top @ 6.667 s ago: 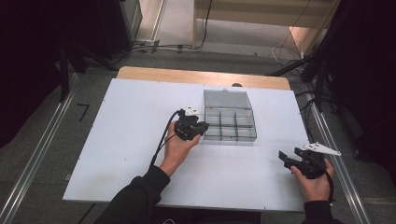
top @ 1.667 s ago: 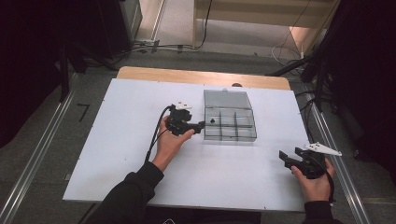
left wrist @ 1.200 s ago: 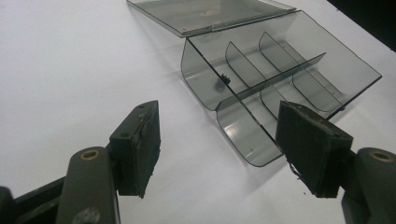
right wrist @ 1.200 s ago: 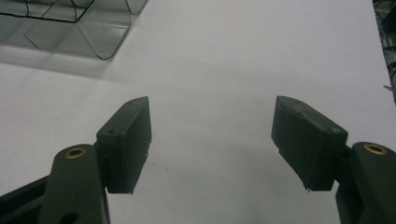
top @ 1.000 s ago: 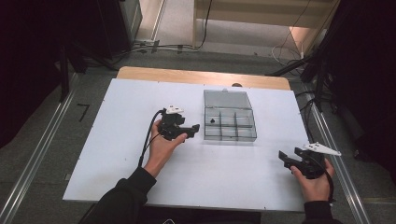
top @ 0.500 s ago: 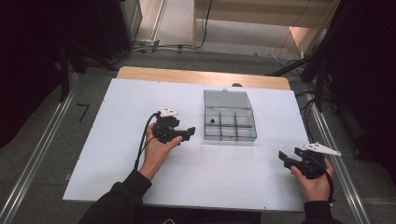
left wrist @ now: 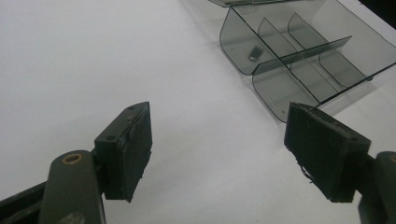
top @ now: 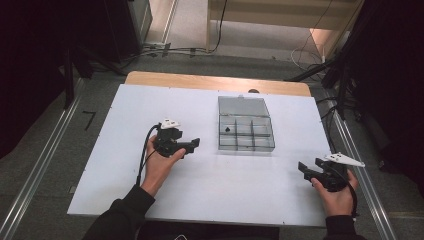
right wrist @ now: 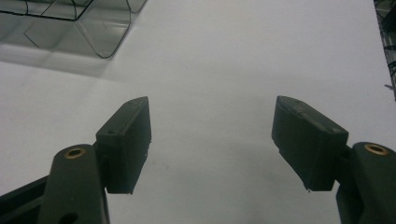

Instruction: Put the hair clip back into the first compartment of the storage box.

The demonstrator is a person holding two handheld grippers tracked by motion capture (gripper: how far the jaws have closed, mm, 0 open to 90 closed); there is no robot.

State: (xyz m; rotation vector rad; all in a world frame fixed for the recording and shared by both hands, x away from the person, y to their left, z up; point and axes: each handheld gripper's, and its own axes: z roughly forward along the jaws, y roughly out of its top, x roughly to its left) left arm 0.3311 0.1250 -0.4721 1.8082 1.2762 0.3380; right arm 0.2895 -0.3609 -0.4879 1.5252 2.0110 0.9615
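One clear compartment box (top: 246, 130) sits right of centre on my white table (top: 125, 120), a small dark part (top: 227, 129) inside. My left gripper (top: 192, 145), just beside it, has just been opening its empty jaws; my right gripper (top: 303, 169) rests well apart, jaws wide, empty.

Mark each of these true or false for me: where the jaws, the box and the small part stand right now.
1. The left gripper has its jaws open with nothing between them. True.
2. The box has its lid shut. False: the lid is open, tipped back.
3. A small dark part lies in one box compartment. True.
4. The right gripper grips the box. False: it is apart from the box, jaws open over the bare table.
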